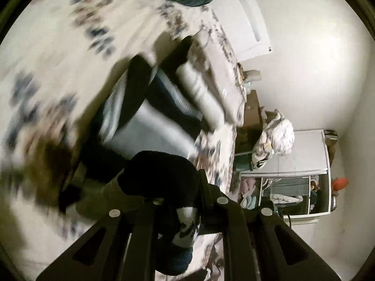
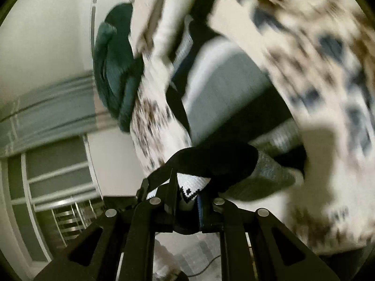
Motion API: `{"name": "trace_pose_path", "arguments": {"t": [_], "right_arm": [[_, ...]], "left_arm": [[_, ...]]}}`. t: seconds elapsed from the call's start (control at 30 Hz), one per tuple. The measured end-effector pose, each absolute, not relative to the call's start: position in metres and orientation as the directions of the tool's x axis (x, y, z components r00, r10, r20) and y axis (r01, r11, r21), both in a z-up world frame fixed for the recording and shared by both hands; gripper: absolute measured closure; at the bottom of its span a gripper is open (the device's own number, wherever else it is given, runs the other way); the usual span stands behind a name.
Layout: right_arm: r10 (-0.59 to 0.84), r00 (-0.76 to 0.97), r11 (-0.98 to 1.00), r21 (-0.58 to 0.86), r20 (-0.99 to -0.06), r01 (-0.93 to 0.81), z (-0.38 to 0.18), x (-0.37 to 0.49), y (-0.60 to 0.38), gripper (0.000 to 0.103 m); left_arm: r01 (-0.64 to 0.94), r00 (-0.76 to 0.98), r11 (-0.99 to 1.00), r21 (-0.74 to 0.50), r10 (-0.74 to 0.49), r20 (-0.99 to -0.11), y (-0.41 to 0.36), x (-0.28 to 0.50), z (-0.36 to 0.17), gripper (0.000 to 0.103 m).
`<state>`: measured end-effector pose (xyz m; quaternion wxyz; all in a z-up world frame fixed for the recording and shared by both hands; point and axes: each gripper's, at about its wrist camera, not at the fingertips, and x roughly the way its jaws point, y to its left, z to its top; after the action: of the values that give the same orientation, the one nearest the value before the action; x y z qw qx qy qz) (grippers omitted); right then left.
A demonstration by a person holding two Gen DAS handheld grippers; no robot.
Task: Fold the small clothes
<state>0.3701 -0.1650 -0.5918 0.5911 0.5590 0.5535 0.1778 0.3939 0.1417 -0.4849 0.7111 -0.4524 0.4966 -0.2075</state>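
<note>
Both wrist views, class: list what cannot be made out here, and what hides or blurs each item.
- Patterned bedspread, left wrist view: print smeared by motion blur.
- Knitted garment, right wrist view: whole shape hidden; the right hand-held gripper covers its pinched edge.
- Open cabinet, left wrist view: contents too small to identify.

- I count one black, grey and white knitted sock (image 1: 164, 178) hanging near my two grippers.
- One cream bedspread with blue and brown blotches (image 1: 58, 46).
- One dark teal bundle of cloth (image 2: 112, 70), far left.
- One white cabinet (image 1: 307, 149), right.
</note>
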Motion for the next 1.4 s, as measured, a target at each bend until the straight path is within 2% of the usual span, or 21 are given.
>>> {"name": "trace_pose_path", "arguments": {"t": [0.07, 0.13, 0.2, 0.27, 0.37, 0.43, 0.47, 0.5, 0.77, 0.83, 0.87, 0.9, 0.93, 0.97, 1.07, 1.23, 1.27, 1.3, 1.33, 1.37, 1.4], "right_arm": [[0.816, 0.352, 0.307, 0.861, -0.458, 0.407, -0.592, 0.419, -0.172, 0.090], [0.800, 0.375, 0.307, 0.856, -0.469, 0.416, -0.597, 0.469, -0.176, 0.090], [0.789, 0.382, 0.312, 0.850, -0.481, 0.424, -0.603, 0.506, -0.178, 0.088], [0.758, 0.393, 0.330, 0.826, -0.520, 0.457, -0.616, 0.540, -0.182, 0.083], [0.748, 0.363, 0.352, 0.796, -0.556, 0.493, -0.632, 0.570, -0.182, 0.069], [0.741, 0.364, 0.379, 0.800, -0.563, 0.466, -0.633, 0.571, -0.185, 0.057], [0.739, 0.370, 0.384, 0.804, -0.562, 0.454, -0.632, 0.568, -0.187, 0.045], [0.734, 0.379, 0.391, 0.808, -0.563, 0.441, -0.630, 0.564, -0.191, 0.038], [0.645, 0.323, 0.588, 0.720, -0.693, 0.369, -0.634, 0.558, -0.201, 0.036], [0.632, 0.295, 0.627, 0.697, -0.717, 0.348, -0.644, 0.571, -0.191, 0.036], [0.618, 0.279, 0.653, 0.678, -0.735, 0.337, -0.649, 0.579, -0.185, 0.039], [0.607, 0.268, 0.678, 0.663, -0.748, 0.316, -0.652, 0.586, -0.179, 0.068], [0.586, 0.253, 0.711, 0.638, -0.770, 0.296, -0.652, 0.594, -0.172, 0.088], [0.568, 0.245, 0.732, 0.618, -0.786, 0.286, -0.649, 0.600, -0.168, 0.091], [0.495, 0.276, 0.785, 0.561, -0.824, 0.264, -0.632, 0.611, -0.164, 0.093], [0.476, 0.172, 0.798, 0.506, -0.863, 0.327, -0.656, 0.625, -0.167, 0.091], [0.487, 0.171, 0.795, 0.516, -0.857, 0.319, -0.655, 0.625, -0.168, 0.083], [0.497, 0.167, 0.793, 0.524, -0.851, 0.311, -0.653, 0.624, -0.171, 0.068], [0.512, 0.165, 0.787, 0.538, -0.843, 0.302, -0.650, 0.621, -0.177, 0.060], [0.523, 0.165, 0.782, 0.548, -0.836, 0.297, -0.648, 0.617, -0.182, 0.043], [0.535, 0.164, 0.777, 0.559, -0.829, 0.291, -0.645, 0.609, -0.190, 0.036]], "left_arm": [[-0.143, 0.416, 0.515, -0.845, -0.744, -0.523, 0.136, 0.438, -0.494, 0.092], [-0.152, 0.406, 0.523, -0.838, -0.740, -0.536, 0.137, 0.482, -0.508, 0.086], [-0.157, 0.404, 0.541, -0.826, -0.728, -0.553, 0.137, 0.512, -0.518, 0.058], [-0.160, 0.405, 0.538, -0.828, -0.729, -0.552, 0.139, 0.538, -0.530, 0.047], [-0.166, 0.409, 0.527, -0.834, -0.733, -0.544, 0.146, 0.556, -0.539, 0.045], [-0.145, 0.412, 0.551, -0.822, -0.722, -0.556, 0.150, 0.557, -0.538, 0.040], [-0.131, 0.412, 0.579, -0.805, -0.707, -0.575, 0.151, 0.555, -0.537, 0.040], [-0.109, 0.406, 0.620, -0.777, -0.686, -0.604, 0.151, 0.551, -0.537, 0.040], [0.034, 0.324, 0.832, -0.553, -0.533, -0.782, 0.111, 0.563, -0.560, 0.040], [0.048, 0.342, 0.845, -0.533, -0.515, -0.786, 0.105, 0.572, -0.565, 0.047], [0.047, 0.344, 0.847, -0.530, -0.512, -0.787, 0.104, 0.579, -0.568, 0.083], [0.039, 0.336, 0.849, -0.527, -0.508, -0.793, 0.104, 0.583, -0.570, 0.097], [0.028, 0.343, 0.834, -0.550, -0.525, -0.779, 0.108, 0.585, -0.568, 0.097], [0.027, 0.353, 0.826, -0.563, -0.535, -0.768, 0.111, 0.586, -0.566, 0.097], [-0.007, 0.373, 0.813, -0.583, -0.539, -0.756, 0.126, 0.586, -0.568, 0.097], [-0.093, 0.301, 0.771, -0.630, -0.582, -0.756, 0.139, 0.588, -0.597, 0.092], [-0.098, 0.300, 0.754, -0.649, -0.599, -0.742, 0.143, 0.587, -0.595, 0.084], [-0.094, 0.303, 0.742, -0.663, -0.613, -0.730, 0.147, 0.584, -0.590, 0.072], [-0.084, 0.312, 0.735, -0.673, -0.622, -0.718, 0.151, 0.578, -0.583, 0.066], [-0.077, 0.330, 0.736, -0.673, -0.618, -0.713, 0.156, 0.571, -0.574, 0.051], [-0.067, 0.344, 0.735, -0.675, -0.617, -0.707, 0.160, 0.565, -0.567, 0.040]]}}
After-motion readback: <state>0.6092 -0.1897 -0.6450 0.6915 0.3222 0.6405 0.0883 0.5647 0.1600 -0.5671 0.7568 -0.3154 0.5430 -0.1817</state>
